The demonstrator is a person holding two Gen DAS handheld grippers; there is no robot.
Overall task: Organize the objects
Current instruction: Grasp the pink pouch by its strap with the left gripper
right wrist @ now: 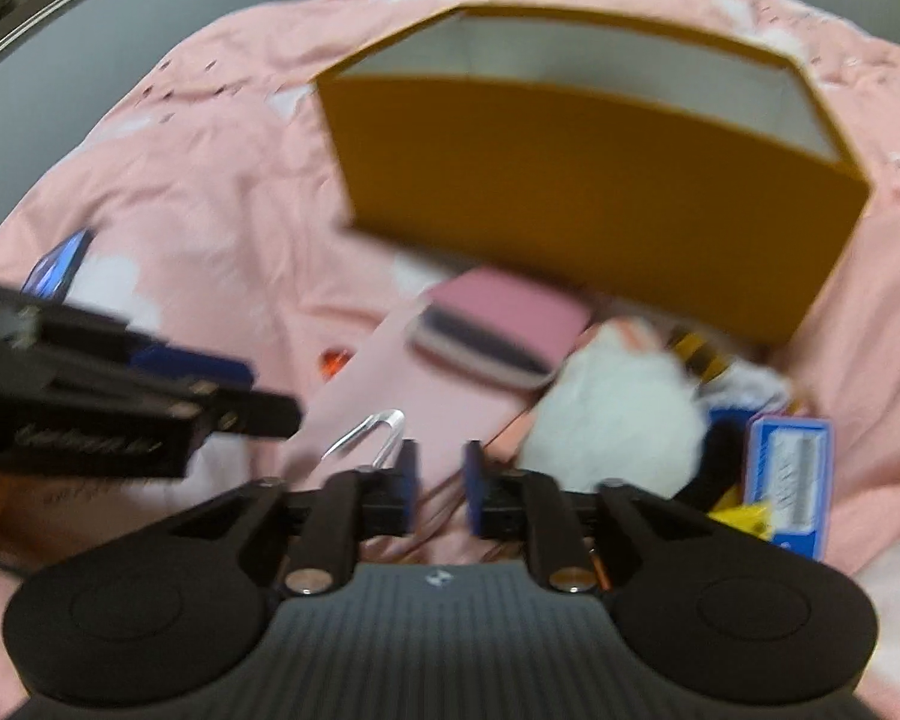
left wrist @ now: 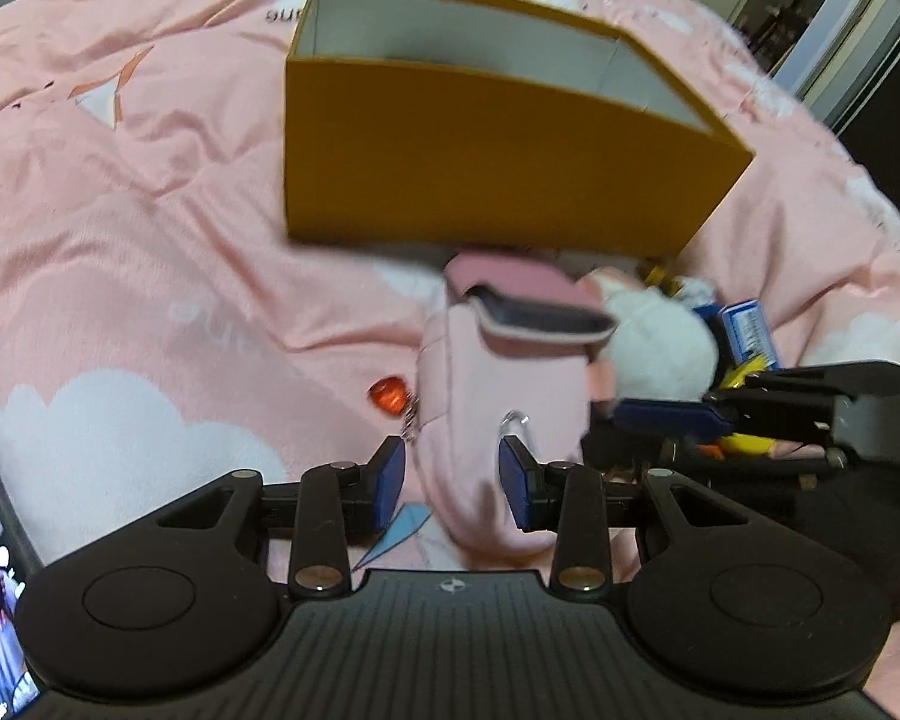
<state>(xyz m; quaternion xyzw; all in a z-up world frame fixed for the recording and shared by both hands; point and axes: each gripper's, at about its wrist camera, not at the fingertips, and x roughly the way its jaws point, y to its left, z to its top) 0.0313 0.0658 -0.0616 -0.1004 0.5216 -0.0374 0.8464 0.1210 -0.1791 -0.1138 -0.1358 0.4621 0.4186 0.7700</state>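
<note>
Box [left wrist: 486, 180] looked empty (floor unseen); all items lay outside. Left gripper [left wrist: 453, 480] clamped the pouch [left wrist: 498, 396]; right gripper [right wrist: 441, 489] apart, seemingly empty.

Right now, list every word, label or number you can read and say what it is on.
No text reads whole.
Pink bedspread: pale printed word, upside down, blurred.
Blue box: label print too small.
Left gripper: side lettering, blurred.
</note>
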